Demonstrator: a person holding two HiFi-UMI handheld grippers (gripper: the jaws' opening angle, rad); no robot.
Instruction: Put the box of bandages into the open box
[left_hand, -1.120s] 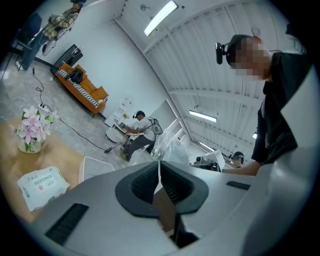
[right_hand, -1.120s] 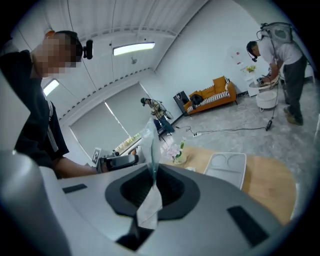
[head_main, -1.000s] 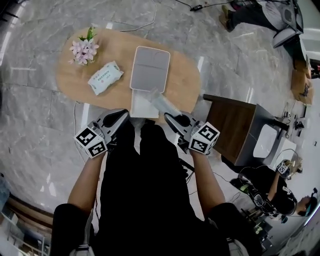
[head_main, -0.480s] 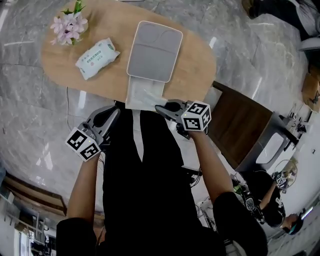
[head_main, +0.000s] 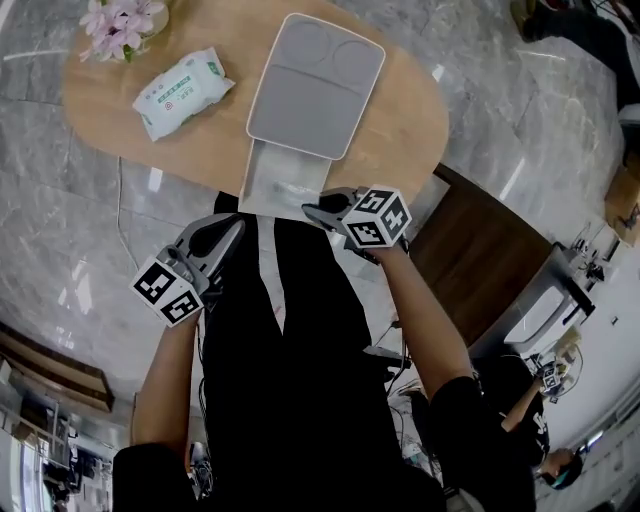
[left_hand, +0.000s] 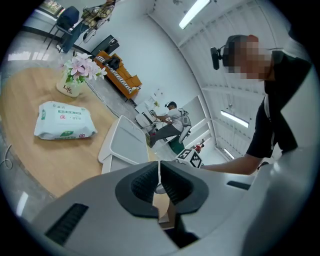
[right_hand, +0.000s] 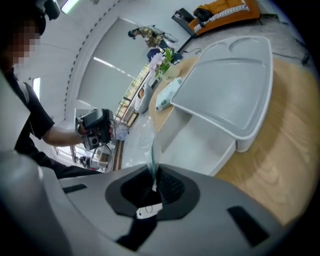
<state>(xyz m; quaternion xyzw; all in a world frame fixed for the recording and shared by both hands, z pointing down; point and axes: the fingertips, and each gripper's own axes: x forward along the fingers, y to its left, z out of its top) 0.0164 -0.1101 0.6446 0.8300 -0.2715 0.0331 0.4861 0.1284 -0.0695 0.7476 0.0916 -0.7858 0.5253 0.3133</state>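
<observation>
The open box stands on the oval wooden table (head_main: 400, 150), its grey lid (head_main: 315, 85) tipped back and its white base (head_main: 262, 190) toward me. My right gripper (head_main: 312, 212) hangs at the base's near edge. In the right gripper view the right gripper (right_hand: 153, 176) is shut on a thin clear plastic packet (right_hand: 151, 145) that sticks up over the base (right_hand: 200, 145) below the lid (right_hand: 230, 90). My left gripper (head_main: 235, 224) hangs left of the box, off the table edge. In its own view the left gripper (left_hand: 159, 172) is shut with nothing in it.
A pack of wet wipes (head_main: 180, 90) and a small pot of pink flowers (head_main: 120, 18) sit on the table's left part. A dark wooden cabinet (head_main: 470, 260) stands to the right of the table. Other people are farther back in the room.
Both grippers have come down. The right one has carried the clear packet from above the box's front down to the base's near edge. The left one stays beside the table.
</observation>
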